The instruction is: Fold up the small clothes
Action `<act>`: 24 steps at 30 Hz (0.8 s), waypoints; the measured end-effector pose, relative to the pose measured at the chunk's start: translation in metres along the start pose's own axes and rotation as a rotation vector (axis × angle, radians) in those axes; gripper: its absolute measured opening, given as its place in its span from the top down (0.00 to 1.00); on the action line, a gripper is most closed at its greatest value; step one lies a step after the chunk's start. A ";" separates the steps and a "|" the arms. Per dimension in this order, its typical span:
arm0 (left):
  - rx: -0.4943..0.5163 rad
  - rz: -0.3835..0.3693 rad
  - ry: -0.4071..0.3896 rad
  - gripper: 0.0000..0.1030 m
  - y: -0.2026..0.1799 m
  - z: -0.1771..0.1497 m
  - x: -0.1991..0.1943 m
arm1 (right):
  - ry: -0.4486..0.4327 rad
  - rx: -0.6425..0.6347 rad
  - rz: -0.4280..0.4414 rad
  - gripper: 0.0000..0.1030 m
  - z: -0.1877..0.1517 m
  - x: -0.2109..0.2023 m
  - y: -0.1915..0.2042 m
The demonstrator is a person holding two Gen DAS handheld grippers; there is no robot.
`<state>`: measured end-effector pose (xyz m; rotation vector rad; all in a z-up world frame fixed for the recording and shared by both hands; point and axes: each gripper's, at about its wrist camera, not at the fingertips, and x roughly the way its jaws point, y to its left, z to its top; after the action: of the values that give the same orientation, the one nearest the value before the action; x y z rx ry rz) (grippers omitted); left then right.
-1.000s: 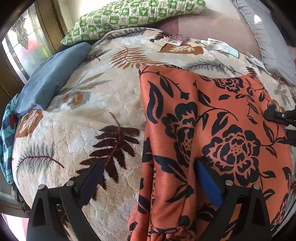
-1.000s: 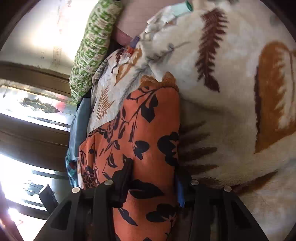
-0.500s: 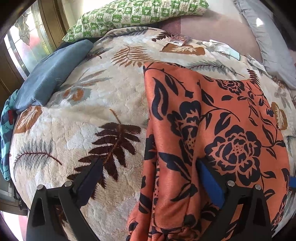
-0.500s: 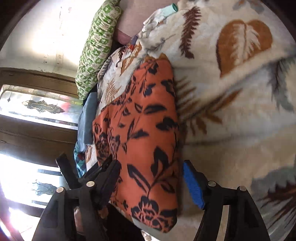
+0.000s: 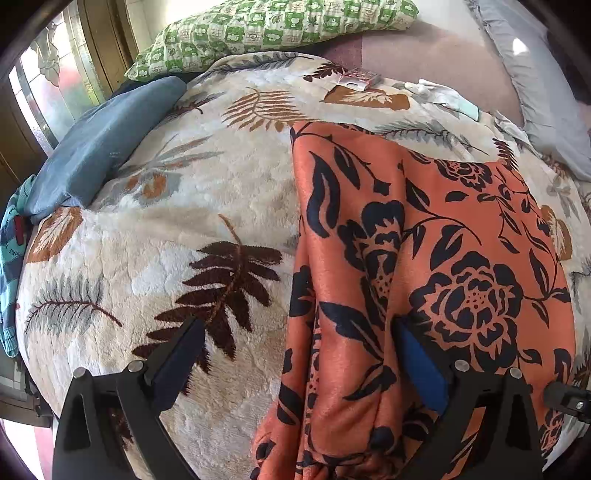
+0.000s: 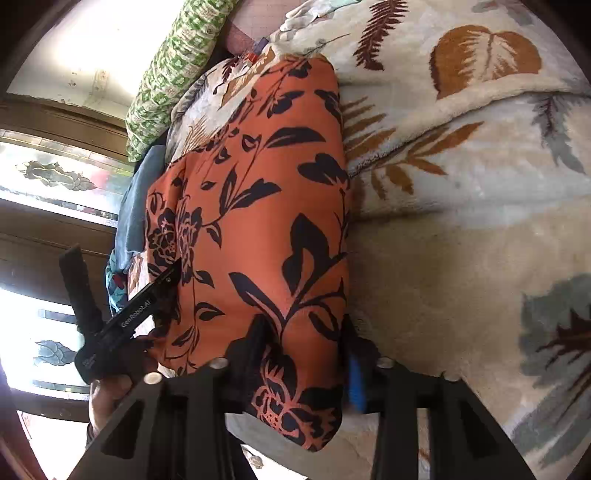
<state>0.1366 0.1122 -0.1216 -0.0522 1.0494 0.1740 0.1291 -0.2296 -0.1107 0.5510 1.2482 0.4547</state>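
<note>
Mid-fold: right gripper [image 6: 306,363] closing around orange cloth [image 6: 258,206] edge, lower centre; left gripper [image 5: 295,358] wide, empty. Next: firm pinch, carry edge across.

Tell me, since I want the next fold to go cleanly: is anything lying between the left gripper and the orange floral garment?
Nothing visible is in the way. The left gripper stands open over the near edge of the orange floral garment, with only bare blanket beside it.

A home bedroom: blanket-covered bed [image 5: 155,229], pillows [image 5: 266,29], window [image 5: 55,88].
</note>
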 end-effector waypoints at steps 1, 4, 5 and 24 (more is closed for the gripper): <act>0.000 -0.005 0.002 0.02 0.000 0.000 0.001 | -0.023 -0.030 -0.017 0.42 0.001 -0.009 0.005; -0.003 -0.009 0.000 0.02 0.001 0.000 0.002 | -0.151 -0.060 -0.070 0.42 0.012 -0.045 0.014; -0.002 -0.008 -0.001 0.02 0.000 0.000 0.001 | -0.193 -0.064 -0.098 0.42 0.018 -0.054 0.018; -0.255 -0.348 0.040 0.02 0.080 0.017 -0.024 | -0.049 -0.095 0.121 0.32 0.059 0.014 0.069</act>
<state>0.1267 0.1902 -0.0893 -0.4678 1.0364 -0.0105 0.1879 -0.1751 -0.0654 0.5555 1.1442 0.5964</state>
